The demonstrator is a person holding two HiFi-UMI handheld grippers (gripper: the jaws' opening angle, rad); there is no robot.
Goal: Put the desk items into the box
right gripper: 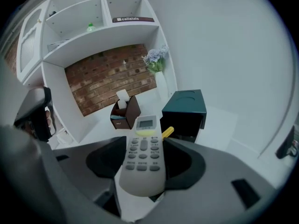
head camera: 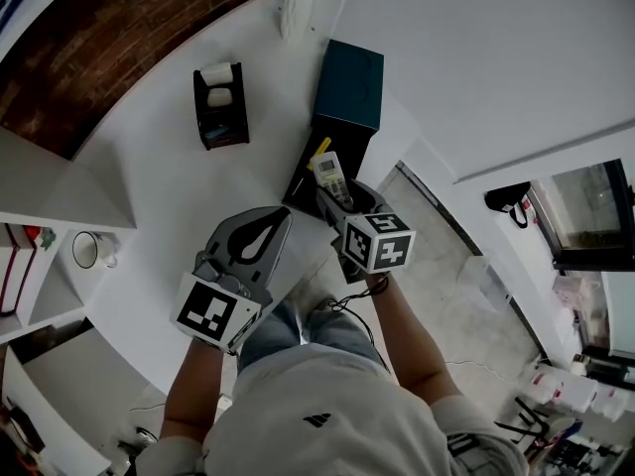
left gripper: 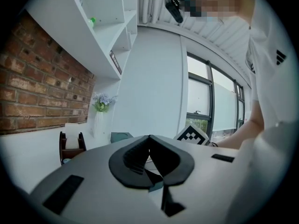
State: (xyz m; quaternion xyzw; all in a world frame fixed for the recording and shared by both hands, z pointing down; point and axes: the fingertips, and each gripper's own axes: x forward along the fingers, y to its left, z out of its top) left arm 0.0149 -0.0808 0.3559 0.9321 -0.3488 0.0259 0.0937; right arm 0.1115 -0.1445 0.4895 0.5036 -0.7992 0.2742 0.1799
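Remote (right gripper: 145, 123), white with grey buttons, clamped in right gripper (right gripper: 145, 148) near dark teal box (right gripper: 184, 108), not yet inside; left gripper (left gripper: 150, 146) closed, empty.

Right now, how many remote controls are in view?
1. The remote control is clamped in the right tongs, held in front of the dark teal box; another could be hidden inside that box.

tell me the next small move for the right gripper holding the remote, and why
Probably ease the right gripper forward and down toward the dark box. Its jaws are shut on the remote, which hangs short of the box's opening, where a yellow item shows.
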